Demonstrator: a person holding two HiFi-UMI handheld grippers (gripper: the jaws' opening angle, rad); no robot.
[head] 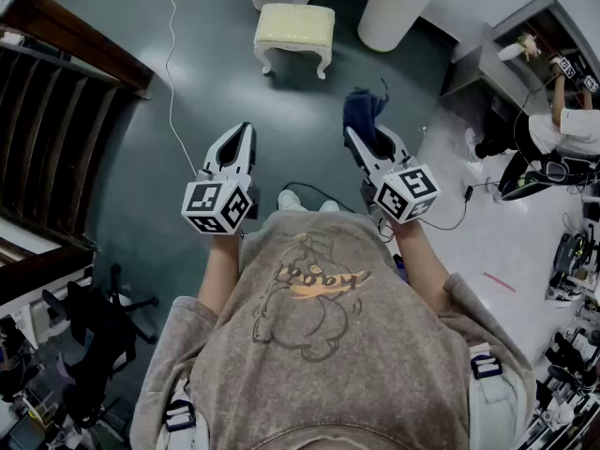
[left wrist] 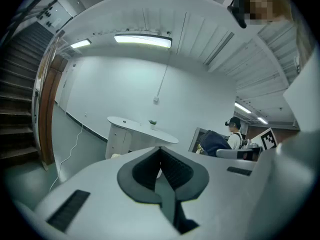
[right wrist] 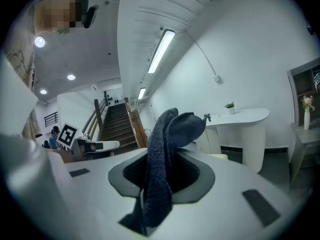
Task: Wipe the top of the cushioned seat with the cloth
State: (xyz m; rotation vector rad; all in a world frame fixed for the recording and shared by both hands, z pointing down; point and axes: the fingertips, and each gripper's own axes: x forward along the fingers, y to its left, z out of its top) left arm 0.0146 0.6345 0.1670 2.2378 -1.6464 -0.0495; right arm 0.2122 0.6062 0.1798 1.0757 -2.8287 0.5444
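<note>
At the left of the head view, my left gripper [head: 246, 137] has its jaws pressed together with nothing between them. The cushioned seat [head: 293, 24] stands on the floor at the upper middle, well apart from both grippers. Further right, my right gripper [head: 359, 139] pinches the dark blue cloth [head: 364, 109] at a fold. I judge the cloth soft, light and floppy, so a bunched middle grip suits it.

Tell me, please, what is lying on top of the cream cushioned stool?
Nothing: the top of the cream cushioned stool shows bare in the head view. The dark blue terry cloth is apart from it, clamped in the right gripper. Whatever is beneath the seat is covered by it.
</note>
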